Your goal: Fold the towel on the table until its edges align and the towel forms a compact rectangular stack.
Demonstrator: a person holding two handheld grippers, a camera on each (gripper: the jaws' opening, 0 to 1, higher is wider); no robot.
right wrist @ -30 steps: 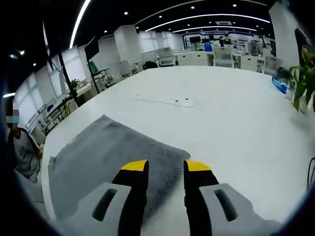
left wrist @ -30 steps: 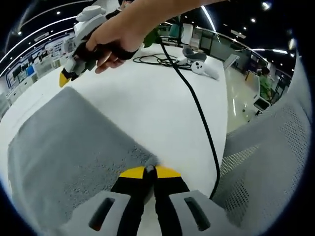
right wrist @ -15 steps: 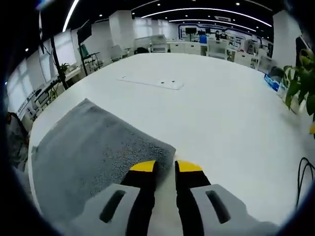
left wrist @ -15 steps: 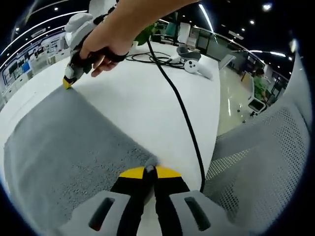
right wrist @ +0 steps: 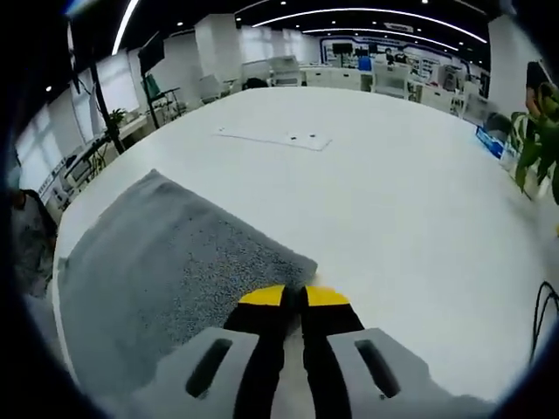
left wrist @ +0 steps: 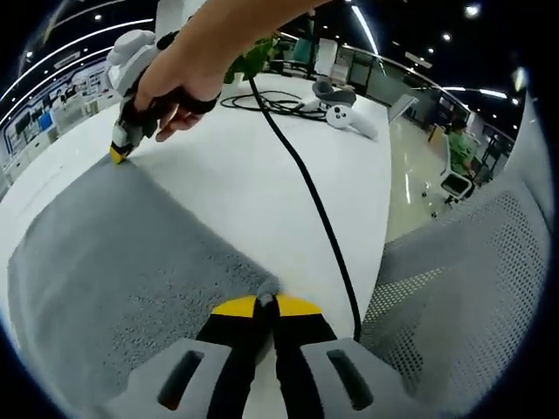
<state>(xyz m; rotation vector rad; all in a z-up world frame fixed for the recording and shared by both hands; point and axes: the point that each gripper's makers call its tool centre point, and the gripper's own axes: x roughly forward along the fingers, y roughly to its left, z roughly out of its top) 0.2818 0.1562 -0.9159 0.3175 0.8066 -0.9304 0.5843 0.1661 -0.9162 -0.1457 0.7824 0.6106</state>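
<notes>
A grey towel (left wrist: 122,262) lies flat on the white desk (left wrist: 262,166), taking up the lower left of the left gripper view, and the lower left of the right gripper view as well. In the left gripper view the left tongs (left wrist: 265,305) rise from the bottom centre with their yellow tips pressed together on the towel's near corner. At the upper left of that view a hand (left wrist: 175,83) holds the right tongs (left wrist: 116,154), whose yellow tip touches the towel's far corner at the desk surface. In the right gripper view these tongs sit at the bottom centre, tips nearly meeting with only a thin dark slit between them, right at the towel's corner edge; whether cloth is pinched there cannot be told for sure. A black cable (left wrist: 306,192) runs across the desk from the upper middle down toward the lower right of the left gripper view, next to a white controller (left wrist: 349,118). A grey mesh chair (left wrist: 472,279) fills the right side.
</notes>
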